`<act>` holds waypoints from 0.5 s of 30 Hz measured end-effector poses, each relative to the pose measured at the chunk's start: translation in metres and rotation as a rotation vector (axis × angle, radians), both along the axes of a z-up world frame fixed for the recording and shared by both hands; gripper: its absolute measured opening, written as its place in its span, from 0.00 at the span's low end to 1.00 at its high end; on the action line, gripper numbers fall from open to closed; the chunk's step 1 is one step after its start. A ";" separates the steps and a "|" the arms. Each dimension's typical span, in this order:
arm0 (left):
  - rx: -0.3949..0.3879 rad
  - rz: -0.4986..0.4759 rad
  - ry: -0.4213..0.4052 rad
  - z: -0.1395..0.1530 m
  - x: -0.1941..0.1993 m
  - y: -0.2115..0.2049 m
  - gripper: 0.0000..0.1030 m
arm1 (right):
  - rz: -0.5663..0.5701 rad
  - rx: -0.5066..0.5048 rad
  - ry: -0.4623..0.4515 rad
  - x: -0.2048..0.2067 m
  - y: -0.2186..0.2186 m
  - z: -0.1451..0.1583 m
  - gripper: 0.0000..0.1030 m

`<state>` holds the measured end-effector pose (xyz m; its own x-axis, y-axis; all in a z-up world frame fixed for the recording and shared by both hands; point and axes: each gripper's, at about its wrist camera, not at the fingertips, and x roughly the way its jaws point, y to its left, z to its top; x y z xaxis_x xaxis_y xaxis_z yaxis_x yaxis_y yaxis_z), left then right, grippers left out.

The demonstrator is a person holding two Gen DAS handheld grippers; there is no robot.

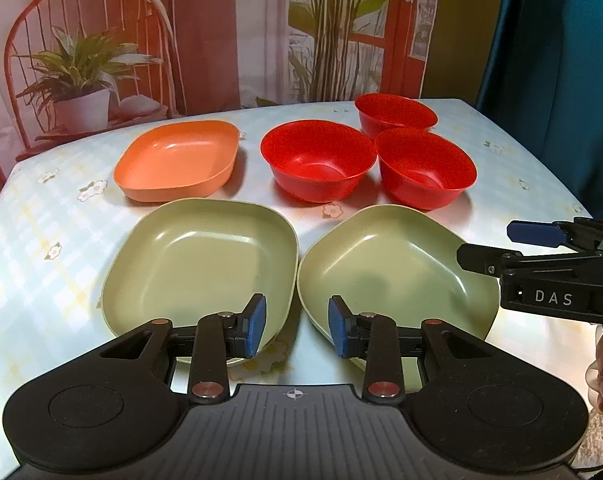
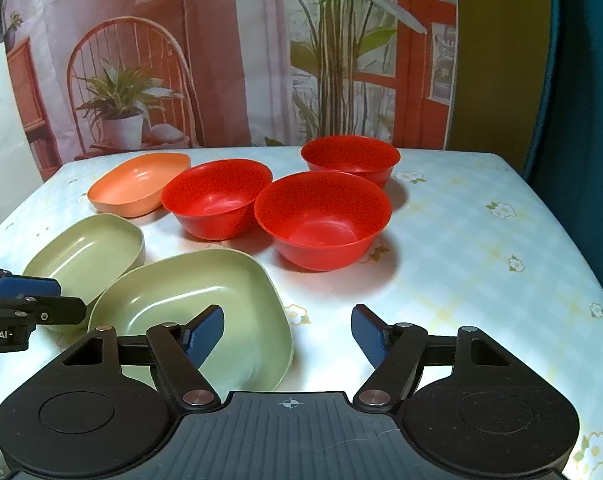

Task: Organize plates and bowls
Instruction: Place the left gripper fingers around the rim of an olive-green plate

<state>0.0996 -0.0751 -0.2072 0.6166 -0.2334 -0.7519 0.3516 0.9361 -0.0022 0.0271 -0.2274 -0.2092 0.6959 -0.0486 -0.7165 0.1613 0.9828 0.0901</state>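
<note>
Two green square plates lie side by side at the table's near side: the left one (image 1: 197, 264) (image 2: 85, 256) and the right one (image 1: 393, 272) (image 2: 197, 304). An orange plate (image 1: 177, 160) (image 2: 137, 182) lies behind them at the left. Three red bowls stand at the back: left (image 1: 317, 160) (image 2: 217, 196), near right (image 1: 425, 168) (image 2: 321, 216), far (image 1: 395, 114) (image 2: 351, 158). My left gripper (image 1: 297, 326) is open and empty above the gap between the green plates. My right gripper (image 2: 287, 334) (image 1: 497, 246) is open and empty over the right green plate's right edge.
The table (image 2: 481, 264) has a pale blue floral cloth, bare on its right half. A backdrop printed with a chair and plants (image 1: 93, 64) hangs behind the table. A dark teal curtain (image 1: 561, 80) hangs at the right.
</note>
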 end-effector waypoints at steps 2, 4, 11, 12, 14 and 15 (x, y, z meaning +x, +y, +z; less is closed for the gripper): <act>0.000 0.003 0.001 0.000 0.000 0.000 0.35 | -0.001 0.000 -0.001 0.000 0.000 0.000 0.65; -0.001 0.009 0.006 -0.001 0.001 0.000 0.35 | 0.000 0.000 -0.001 0.000 0.000 0.000 0.65; -0.014 0.009 0.018 -0.001 0.000 0.001 0.35 | 0.001 -0.006 0.003 -0.003 0.001 0.001 0.60; -0.017 0.009 0.020 -0.001 0.000 0.001 0.35 | -0.001 -0.007 0.003 -0.003 0.001 0.001 0.60; -0.029 0.007 0.033 -0.002 0.001 0.001 0.35 | -0.004 -0.001 0.001 -0.004 -0.001 0.001 0.60; -0.035 0.006 0.041 -0.002 0.002 0.001 0.35 | -0.005 0.000 0.000 -0.004 -0.002 0.001 0.59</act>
<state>0.1018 -0.0742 -0.2096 0.5872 -0.2560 -0.7679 0.3445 0.9375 -0.0491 0.0236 -0.2291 -0.2086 0.6956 -0.0514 -0.7166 0.1658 0.9820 0.0905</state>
